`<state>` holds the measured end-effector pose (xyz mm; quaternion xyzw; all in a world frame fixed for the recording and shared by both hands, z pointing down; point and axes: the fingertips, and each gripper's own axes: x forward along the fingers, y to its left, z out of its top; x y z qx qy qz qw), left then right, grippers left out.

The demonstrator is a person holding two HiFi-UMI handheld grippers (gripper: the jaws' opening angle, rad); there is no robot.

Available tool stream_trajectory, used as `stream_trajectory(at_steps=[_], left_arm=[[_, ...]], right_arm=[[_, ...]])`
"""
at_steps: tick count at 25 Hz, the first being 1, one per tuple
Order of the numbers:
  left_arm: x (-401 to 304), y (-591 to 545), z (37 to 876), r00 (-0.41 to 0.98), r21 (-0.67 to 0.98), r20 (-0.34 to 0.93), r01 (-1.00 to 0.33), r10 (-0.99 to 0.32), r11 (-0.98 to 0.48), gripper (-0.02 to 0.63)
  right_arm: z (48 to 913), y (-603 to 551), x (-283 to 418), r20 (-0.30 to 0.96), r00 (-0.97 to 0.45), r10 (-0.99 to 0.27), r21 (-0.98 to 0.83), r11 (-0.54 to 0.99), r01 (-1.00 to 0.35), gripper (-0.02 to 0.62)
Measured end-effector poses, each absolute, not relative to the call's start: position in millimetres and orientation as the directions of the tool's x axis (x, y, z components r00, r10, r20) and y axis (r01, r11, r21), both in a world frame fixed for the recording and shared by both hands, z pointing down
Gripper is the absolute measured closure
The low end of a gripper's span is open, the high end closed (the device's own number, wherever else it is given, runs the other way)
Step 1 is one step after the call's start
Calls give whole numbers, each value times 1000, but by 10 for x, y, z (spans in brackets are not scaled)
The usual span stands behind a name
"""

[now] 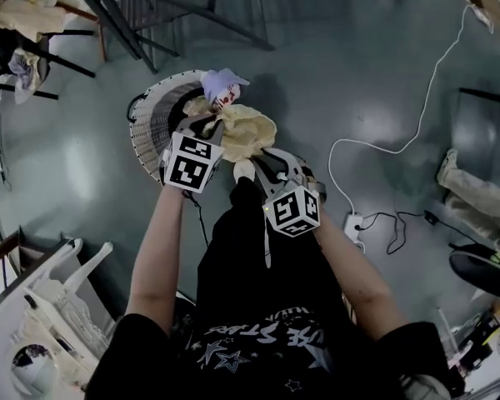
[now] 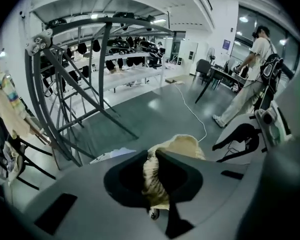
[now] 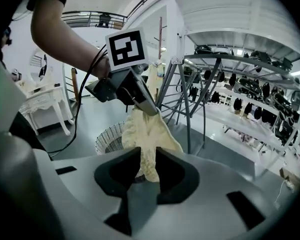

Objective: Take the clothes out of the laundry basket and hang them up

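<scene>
A cream garment (image 1: 248, 130) hangs bunched between my two grippers, above a white wicker laundry basket (image 1: 147, 117) on the grey floor. My left gripper (image 1: 214, 128) is shut on the garment's upper part. In the left gripper view the cream cloth (image 2: 154, 181) fills the narrow gap at my left gripper (image 2: 151, 156). My right gripper (image 1: 267, 162) is shut on a lower fold. In the right gripper view the cloth (image 3: 146, 134) drapes from the left gripper (image 3: 141, 103) down into my right gripper (image 3: 147, 156). A lavender item (image 1: 222, 82) lies at the basket's far rim.
A grey metal drying rack (image 1: 154, 11) stands beyond the basket, also seen as the rack (image 2: 75, 84) and the rack (image 3: 200, 84). A white cable (image 1: 421, 111) runs to a power strip (image 1: 355, 223). White ornate furniture (image 1: 58, 307) is near left. A person (image 2: 250, 79) stands far right.
</scene>
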<state>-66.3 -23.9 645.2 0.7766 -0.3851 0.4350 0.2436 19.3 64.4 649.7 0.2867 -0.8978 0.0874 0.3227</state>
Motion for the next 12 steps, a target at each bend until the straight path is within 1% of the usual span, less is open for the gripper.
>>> stream_trajectory(at_steps=[2,4,8,10,12], left_arm=[[-701,-243,6330,328,42,855,-817,-402,-575,546],[-735,-208,6217,331,43,850,-819,-410,-572,545],[-781,-117,5935,342,45,834,-825,-433,-564,546],[-800,-65,5780,349,49,822,-831,-450,-555,545],[-830,1,5652,353,56,814,-837,-461,-544,545]], right_arm=[[6344,580,273,622,-623,-475,27,808,-589,489],[6184,496,380,611,-607,-508,14,773,-634,495],[5989,210,659,645,-524,-556,-55,650,-758,503],[6014,108,699,685,-514,-516,-146,595,-791,499],[6066,133,585,713,-560,-421,-292,549,-783,451]])
